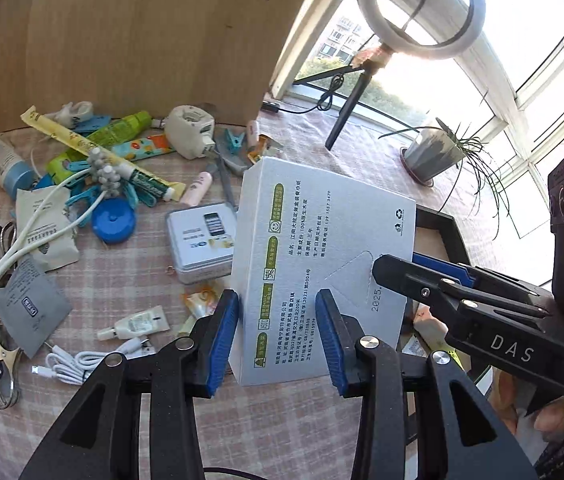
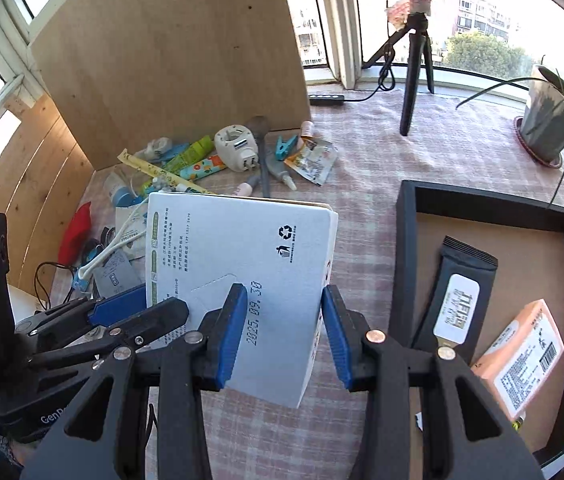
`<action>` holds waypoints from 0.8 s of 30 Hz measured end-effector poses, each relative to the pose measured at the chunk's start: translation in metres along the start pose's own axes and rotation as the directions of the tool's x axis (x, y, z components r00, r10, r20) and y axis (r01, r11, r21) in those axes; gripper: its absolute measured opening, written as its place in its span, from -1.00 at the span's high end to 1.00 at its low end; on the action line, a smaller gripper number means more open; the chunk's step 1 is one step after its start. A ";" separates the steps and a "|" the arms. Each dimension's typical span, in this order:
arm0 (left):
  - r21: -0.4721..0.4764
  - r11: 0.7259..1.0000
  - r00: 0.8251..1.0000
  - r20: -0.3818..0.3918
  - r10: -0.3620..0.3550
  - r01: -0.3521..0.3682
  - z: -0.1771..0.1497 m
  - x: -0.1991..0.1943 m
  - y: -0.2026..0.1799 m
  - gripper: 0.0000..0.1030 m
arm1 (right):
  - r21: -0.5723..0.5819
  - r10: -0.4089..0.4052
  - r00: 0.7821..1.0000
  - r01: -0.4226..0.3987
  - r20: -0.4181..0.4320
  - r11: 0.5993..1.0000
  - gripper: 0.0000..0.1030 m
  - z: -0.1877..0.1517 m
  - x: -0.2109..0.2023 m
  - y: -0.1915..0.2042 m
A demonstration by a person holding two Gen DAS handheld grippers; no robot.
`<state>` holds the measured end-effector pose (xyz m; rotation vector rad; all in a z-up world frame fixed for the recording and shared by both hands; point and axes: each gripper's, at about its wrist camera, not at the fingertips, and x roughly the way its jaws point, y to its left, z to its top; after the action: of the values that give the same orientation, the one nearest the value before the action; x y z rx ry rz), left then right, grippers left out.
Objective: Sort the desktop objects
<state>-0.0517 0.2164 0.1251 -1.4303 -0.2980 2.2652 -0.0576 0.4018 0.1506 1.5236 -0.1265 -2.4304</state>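
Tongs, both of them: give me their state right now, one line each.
Left tongs: closed on the near left edge of the white box, which is lifted off the table.
Right tongs: closed on the same box's right edge.

A ring light (image 1: 421,8) on a tripod (image 2: 415,64) stands near a potted plant (image 2: 553,120).

Box (image 2: 238,280) between clutter pile (image 2: 202,160) and tray (image 2: 405,240).
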 end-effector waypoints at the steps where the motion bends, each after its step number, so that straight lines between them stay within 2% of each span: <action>1: 0.010 1.000 1.000 0.000 0.001 -0.001 0.001 0.005 -0.013 0.29 | 0.007 0.000 1.000 0.000 -0.003 1.000 0.24 -0.001 -0.004 -0.012; 7: 0.039 0.999 1.000 -0.021 -0.006 0.006 0.007 0.038 -0.082 0.29 | 0.049 -0.001 1.000 0.001 -0.011 0.999 0.24 -0.005 -0.025 -0.089; 13: 0.029 1.000 1.000 -0.015 -0.012 0.012 0.021 0.065 -0.134 0.30 | 0.064 -0.002 1.000 0.002 -0.002 0.998 0.24 0.008 -0.037 -0.147; 17: 0.030 0.999 0.999 -0.035 -0.017 0.018 0.034 0.082 -0.159 0.31 | 0.073 -0.005 1.000 0.005 0.009 0.997 0.24 0.019 -0.046 -0.174; 19: 0.038 0.999 0.999 -0.030 -0.018 0.019 0.039 0.082 -0.167 0.48 | 0.081 -0.002 0.999 -0.001 0.037 0.997 0.24 0.025 -0.055 -0.184; 24: 0.066 0.998 1.000 -0.016 -0.006 0.007 0.044 0.072 -0.171 0.51 | 0.071 -0.005 0.998 0.000 0.067 0.997 0.24 0.031 -0.064 -0.187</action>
<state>-0.0745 0.4034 0.1562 -1.4118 -0.2207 2.2362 -0.0924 0.5963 0.1797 1.4724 -0.2271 -2.5045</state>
